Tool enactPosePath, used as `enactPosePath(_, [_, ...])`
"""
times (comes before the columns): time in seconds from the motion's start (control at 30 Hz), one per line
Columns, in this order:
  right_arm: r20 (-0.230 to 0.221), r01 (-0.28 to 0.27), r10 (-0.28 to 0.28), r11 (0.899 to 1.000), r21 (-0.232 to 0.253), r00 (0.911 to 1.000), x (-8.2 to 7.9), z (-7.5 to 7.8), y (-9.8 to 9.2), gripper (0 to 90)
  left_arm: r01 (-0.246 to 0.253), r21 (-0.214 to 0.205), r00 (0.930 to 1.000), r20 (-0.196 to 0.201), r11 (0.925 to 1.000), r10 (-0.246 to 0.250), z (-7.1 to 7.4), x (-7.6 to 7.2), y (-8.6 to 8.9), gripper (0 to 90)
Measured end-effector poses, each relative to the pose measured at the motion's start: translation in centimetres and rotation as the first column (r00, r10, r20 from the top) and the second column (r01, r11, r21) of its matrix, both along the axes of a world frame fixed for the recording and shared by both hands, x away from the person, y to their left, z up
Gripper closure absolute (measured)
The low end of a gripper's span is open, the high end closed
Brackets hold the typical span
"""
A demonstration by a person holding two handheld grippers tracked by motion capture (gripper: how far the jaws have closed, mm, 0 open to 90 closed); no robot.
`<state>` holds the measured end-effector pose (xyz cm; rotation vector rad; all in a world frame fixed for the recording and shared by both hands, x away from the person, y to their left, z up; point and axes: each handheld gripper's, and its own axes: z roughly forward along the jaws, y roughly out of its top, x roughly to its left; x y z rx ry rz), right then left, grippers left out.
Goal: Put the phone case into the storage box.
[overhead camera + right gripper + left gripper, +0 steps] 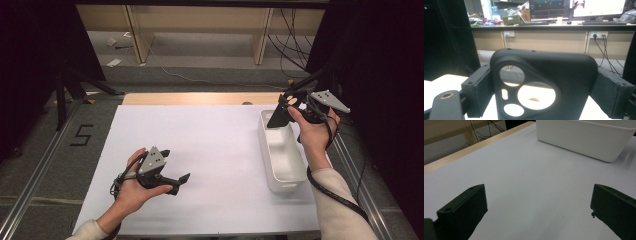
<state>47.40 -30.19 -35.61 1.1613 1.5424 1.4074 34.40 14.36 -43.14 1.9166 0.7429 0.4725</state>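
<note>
here the right gripper (289, 106) holds a black phone case (544, 85) clamped across its width, raised over the far end of the white plastic bin (295, 175) at the table's right side. the case stands on end, its long axis running steeply up and down, the camera cutout end uppermost and its back toward the gripper's camera. the step in hand looks like carrying the case to the bin; whether it clears the rim is hard to tell. the next move likely calls for lowering it inside and spreading the jaws. the left gripper (176, 167) rests low over the white table sheet (210, 150), jaws wide and empty.
</note>
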Motion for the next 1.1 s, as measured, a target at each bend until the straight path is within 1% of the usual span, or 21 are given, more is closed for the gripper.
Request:
enactPosePath(0.17, [-0.010,-0.002,0.002,1.000,-0.001,0.9999,0.4,-0.2,0.1,14.9,0.000,0.001,1.0000,0.002,1.0000,0.000,0.0,0.0,0.0,0.1])
enactPosePath(0.4, [-0.024,0.003,-0.004,1.000,-0.022,0.9997,0.8,-0.6,0.1,14.9,0.000,0.000,1.0000,0.000,1.0000,0.000,0.0,0.0,0.0,0.1])
enactPosePath(1.1, [-0.087,-0.003,-0.003,0.998,-0.060,0.9962,2.0,-2.0,0.6,14.9,0.001,-0.001,1.0000,0.001,1.0000,-0.001,0.0,0.0,0.0,0.1])
